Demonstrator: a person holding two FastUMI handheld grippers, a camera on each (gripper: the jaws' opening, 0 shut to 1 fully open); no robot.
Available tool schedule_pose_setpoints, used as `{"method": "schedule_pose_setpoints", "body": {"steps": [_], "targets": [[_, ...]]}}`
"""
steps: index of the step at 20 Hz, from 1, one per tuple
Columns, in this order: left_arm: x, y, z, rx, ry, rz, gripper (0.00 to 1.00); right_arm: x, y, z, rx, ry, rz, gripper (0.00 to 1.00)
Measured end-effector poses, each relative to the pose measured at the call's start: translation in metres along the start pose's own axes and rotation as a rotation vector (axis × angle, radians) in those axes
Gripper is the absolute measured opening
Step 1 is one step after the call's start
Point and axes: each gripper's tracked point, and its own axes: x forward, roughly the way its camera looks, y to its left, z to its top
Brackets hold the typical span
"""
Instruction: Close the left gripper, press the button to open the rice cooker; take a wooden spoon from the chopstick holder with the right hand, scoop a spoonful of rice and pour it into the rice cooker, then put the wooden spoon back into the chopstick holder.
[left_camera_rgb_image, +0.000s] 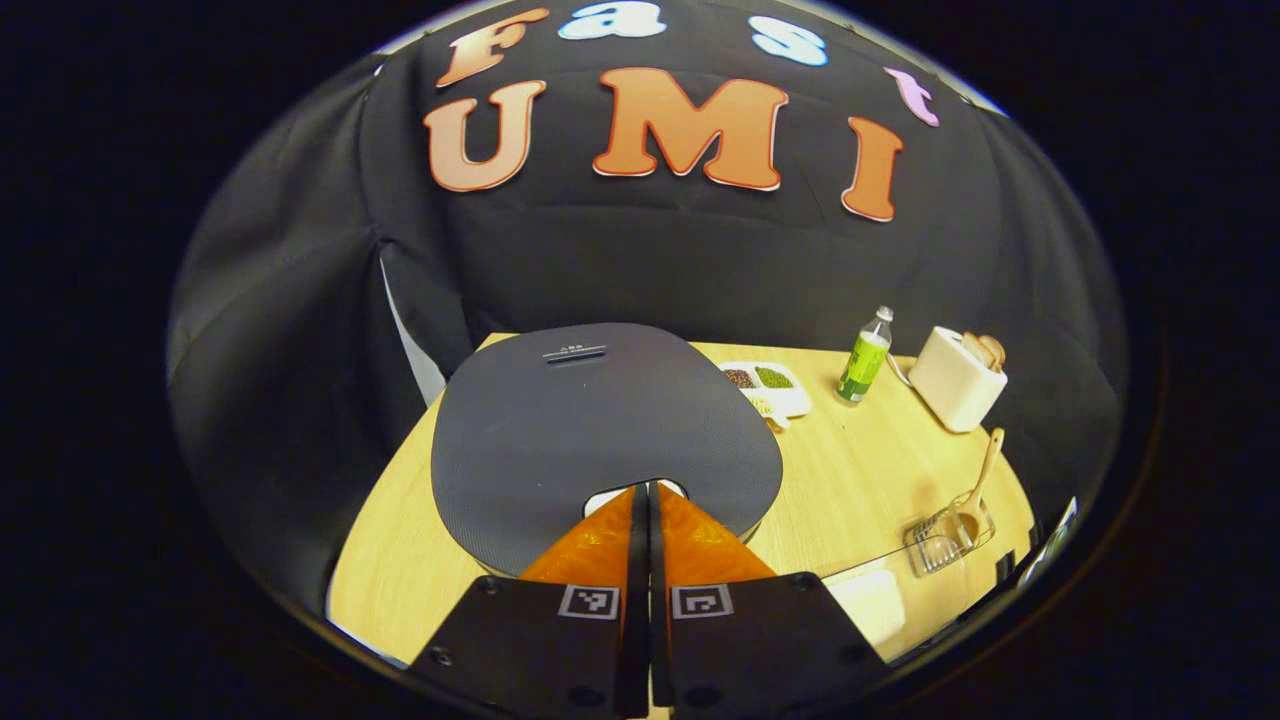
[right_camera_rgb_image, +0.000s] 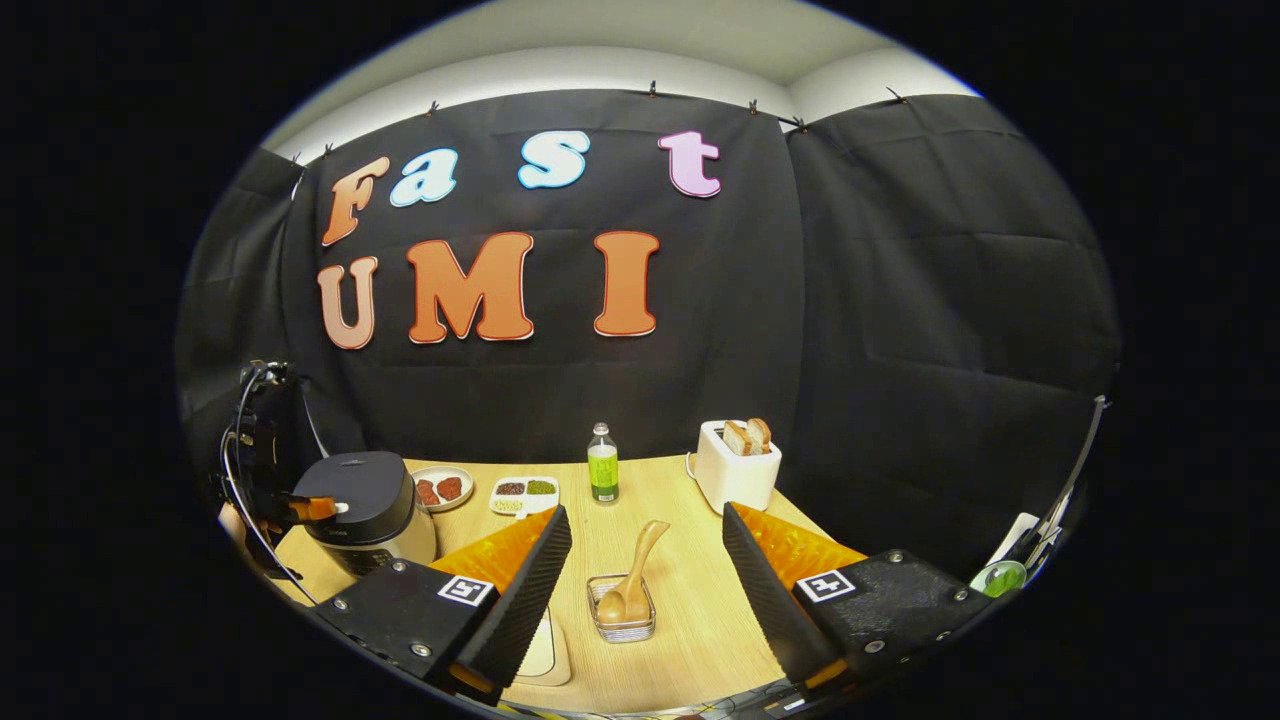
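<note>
Pressing together with no gap between the fingers, the left gripper (left_camera_rgb_image: 643, 487) sits clenched at 6 o'clock in the left gripper view, its tips meeting at the pale button (left_camera_rgb_image: 612, 495) on the front edge of the rice cooker (left_camera_rgb_image: 600, 430); the fingers hide most of that button, so actual contact cannot be judged. The cooker's lid is shut, a broad rounded slab with a fine dotted matte texture and a small slot near its far edge. At 4 o'clock, a clear ribbed chopstick holder (left_camera_rgb_image: 945, 540) holds a wooden spoon (left_camera_rgb_image: 975, 490), its handle leaning up and away. A white rounded block beneath the holder is partly cut off by the gripper body.

In the right gripper view, the right gripper (right_camera_rgb_image: 647, 590) is released, its ridged fingers spread wide on either side of the chopstick holder (right_camera_rgb_image: 622, 608) and wooden spoon (right_camera_rgb_image: 632, 575), apart from both. On the light wood-grain table (right_camera_rgb_image: 690, 620) beyond stand a green-labelled bottle (right_camera_rgb_image: 602, 463), a white toaster (right_camera_rgb_image: 735, 468) with bread slices, and a divided dish of grains (right_camera_rgb_image: 524, 493) too small to identify. At 9 o'clock, the rice cooker (right_camera_rgb_image: 368, 510) shows its pale body.
</note>
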Motion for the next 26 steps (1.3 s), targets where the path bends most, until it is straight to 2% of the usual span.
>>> {"method": "schedule_pose_setpoints", "body": {"steps": [2, 4, 7, 9, 12, 13, 14, 16, 19, 21, 23, 24, 25, 26], "targets": [[-0.002, -0.001, 0.004, -0.017, 0.02, -0.009, 0.02, -0.003, -0.001, 0.001, -0.011, -0.005, 0.001, 0.94], [-0.019, 0.001, 0.015, -0.015, 0.003, 0.019, 0.05, -0.005, -0.002, 0.006, -0.016, -0.02, 0.004, 0.94], [-0.062, -0.003, 0.077, 0.028, -0.217, 0.038, 0.05, -0.004, -0.003, 0.005, -0.009, -0.026, 0.008, 0.94], [-0.096, -0.014, 0.094, 0.041, -0.281, 0.009, 0.05, -0.002, -0.003, 0.002, 0.0, -0.022, 0.01, 0.94], [-0.125, -0.014, 0.1, 0.059, -0.339, 0.014, 0.05, 0.003, -0.004, -0.003, 0.009, -0.012, 0.014, 0.94], [-0.132, -0.012, 0.099, 0.075, -0.349, 0.027, 0.02, 0.005, -0.004, -0.003, 0.01, -0.01, 0.015, 0.94], [-0.136, -0.007, 0.097, 0.093, -0.356, 0.047, 0.05, 0.008, -0.004, -0.004, 0.013, -0.01, 0.017, 0.94], [-0.146, -0.008, 0.09, 0.111, -0.36, 0.052, 0.02, 0.017, -0.005, -0.005, 0.022, -0.011, 0.02, 0.94], [-0.161, -0.001, 0.084, 0.108, -0.36, 0.071, 0.05, 0.039, -0.006, -0.015, 0.039, 0.019, 0.033, 0.94], [-0.172, -0.009, 0.084, 0.082, -0.367, 0.037, 0.04, 0.057, -0.004, -0.026, 0.058, 0.06, 0.052, 0.94], [-0.182, -0.007, 0.086, 0.051, -0.383, 0.029, 0.17, 0.077, 0.0, -0.043, 0.084, 0.114, 0.081, 0.95], [-0.187, -0.006, 0.089, 0.038, -0.399, 0.025, 0.17, 0.088, 0.0, -0.051, 0.093, 0.139, 0.089, 0.95], [-0.192, -0.004, 0.091, 0.026, -0.412, 0.035, 0.41, 0.102, 0.0, -0.058, 0.1, 0.162, 0.087, 0.99], [-0.196, 0.0, 0.093, 0.013, -0.424, 0.046, 0.49, 0.114, -0.002, -0.068, 0.105, 0.185, 0.088, 0.95]]}}
